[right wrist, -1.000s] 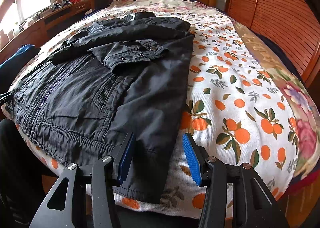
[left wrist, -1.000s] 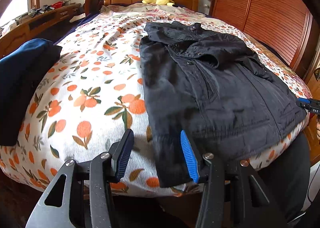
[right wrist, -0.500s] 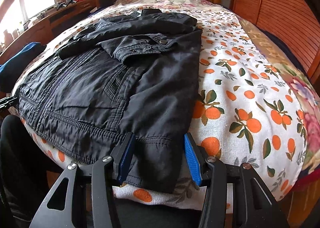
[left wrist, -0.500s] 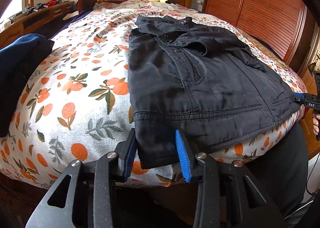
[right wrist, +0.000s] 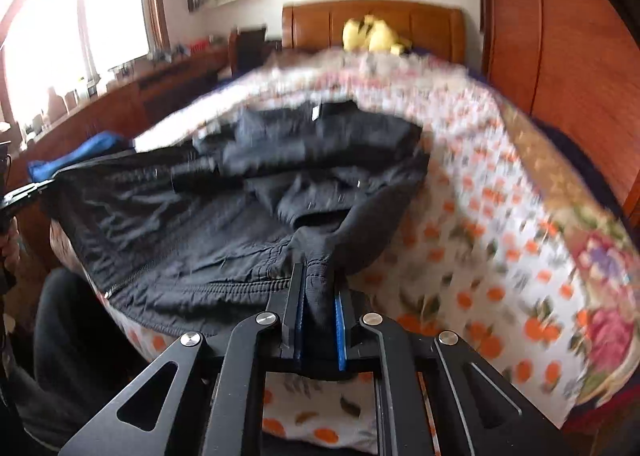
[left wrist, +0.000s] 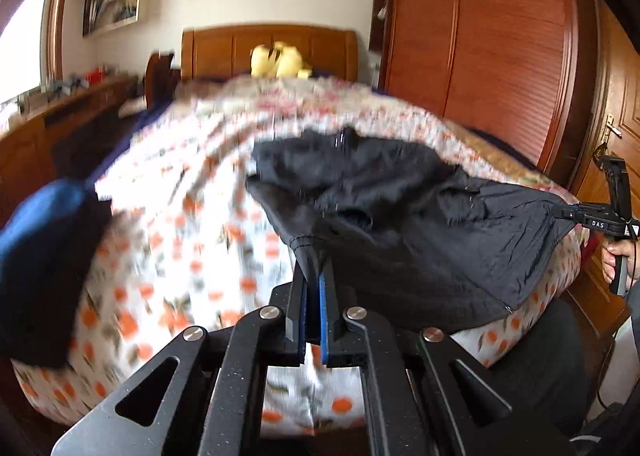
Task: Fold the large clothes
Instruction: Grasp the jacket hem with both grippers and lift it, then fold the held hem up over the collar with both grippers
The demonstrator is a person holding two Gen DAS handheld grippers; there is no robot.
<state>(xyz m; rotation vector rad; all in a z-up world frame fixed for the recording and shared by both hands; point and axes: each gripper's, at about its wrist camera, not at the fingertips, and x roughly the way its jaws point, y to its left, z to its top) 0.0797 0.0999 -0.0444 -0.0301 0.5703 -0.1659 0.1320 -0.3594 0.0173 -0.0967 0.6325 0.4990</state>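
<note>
Left wrist view, bottom centre: left gripper clamped on the jacket hem corner; right gripper pinches the other corner at right edge. Jacket's far half lies on the bed. Judged best: carry both corners level toward the collar. Only right wrist view shows the window
</note>
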